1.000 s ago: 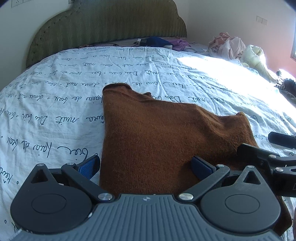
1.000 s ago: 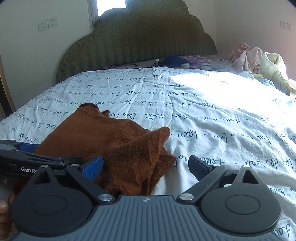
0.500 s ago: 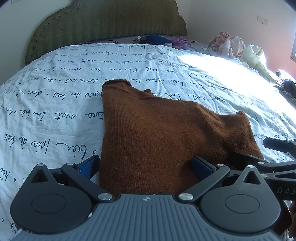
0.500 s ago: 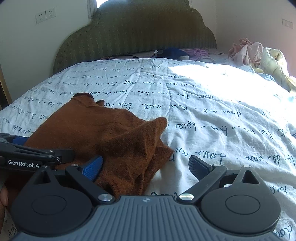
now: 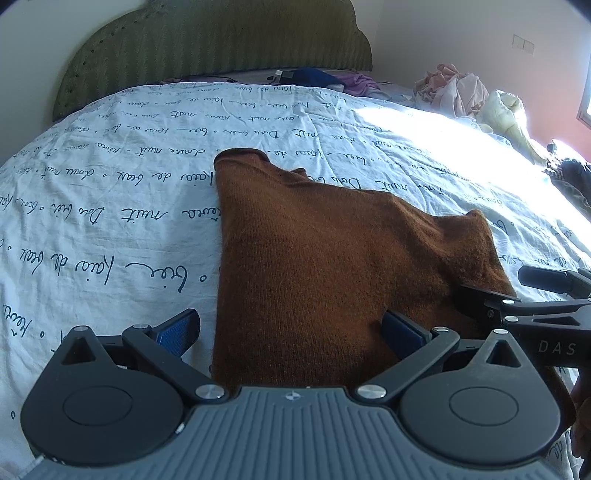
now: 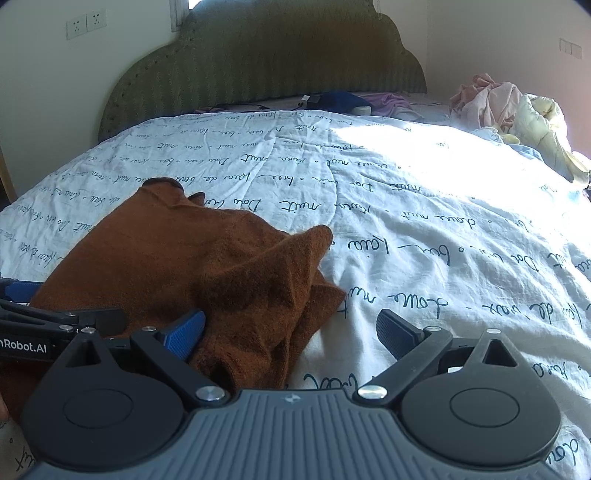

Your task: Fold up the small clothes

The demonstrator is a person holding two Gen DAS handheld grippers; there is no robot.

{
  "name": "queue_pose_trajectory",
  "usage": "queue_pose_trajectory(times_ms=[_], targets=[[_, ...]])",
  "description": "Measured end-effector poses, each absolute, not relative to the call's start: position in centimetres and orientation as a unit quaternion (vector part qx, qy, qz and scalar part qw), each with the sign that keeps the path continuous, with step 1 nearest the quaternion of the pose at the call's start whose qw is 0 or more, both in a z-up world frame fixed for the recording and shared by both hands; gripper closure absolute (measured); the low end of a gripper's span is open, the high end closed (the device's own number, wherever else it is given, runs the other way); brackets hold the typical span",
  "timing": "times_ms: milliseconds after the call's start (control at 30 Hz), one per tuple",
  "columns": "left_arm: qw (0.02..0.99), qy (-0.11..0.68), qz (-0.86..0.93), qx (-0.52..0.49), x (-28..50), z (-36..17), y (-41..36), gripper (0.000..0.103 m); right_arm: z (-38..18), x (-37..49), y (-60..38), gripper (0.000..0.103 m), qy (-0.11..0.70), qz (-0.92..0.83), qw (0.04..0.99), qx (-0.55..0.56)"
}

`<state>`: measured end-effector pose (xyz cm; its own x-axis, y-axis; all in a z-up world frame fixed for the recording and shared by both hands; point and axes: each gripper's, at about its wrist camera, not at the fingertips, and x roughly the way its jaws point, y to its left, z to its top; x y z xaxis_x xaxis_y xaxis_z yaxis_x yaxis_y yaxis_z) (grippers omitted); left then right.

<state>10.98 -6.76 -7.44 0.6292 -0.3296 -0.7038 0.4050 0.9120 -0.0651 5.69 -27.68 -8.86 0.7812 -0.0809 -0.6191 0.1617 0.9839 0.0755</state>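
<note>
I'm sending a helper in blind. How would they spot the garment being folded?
Find the bed with the green headboard and white script-printed cover. On its near side lies a rust-brown knit garment, the only clothing there; the pale clothes pile sits far right.

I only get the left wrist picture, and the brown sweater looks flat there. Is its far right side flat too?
Observer: No, the right wrist view shows the brown sweater bunched into loose folds along its right edge.
Operator: Are the right tongs gripping it?
Observer: No, the right tongs are open, straddling that edge.
Operator: Anything on the left wall?
Observer: Two white wall sockets beside the headboard.
</note>
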Motion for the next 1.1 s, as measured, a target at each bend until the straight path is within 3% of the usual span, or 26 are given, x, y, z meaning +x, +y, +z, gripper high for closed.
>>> queue_pose_trajectory(times_ms=[1100], targets=[[0.897,0.39,-0.203,0.053,7.6,-7.5,-4.7,0.0,-7.5,2.8,-27.5,0.0,0.295,-0.071,0.949,0.086]])
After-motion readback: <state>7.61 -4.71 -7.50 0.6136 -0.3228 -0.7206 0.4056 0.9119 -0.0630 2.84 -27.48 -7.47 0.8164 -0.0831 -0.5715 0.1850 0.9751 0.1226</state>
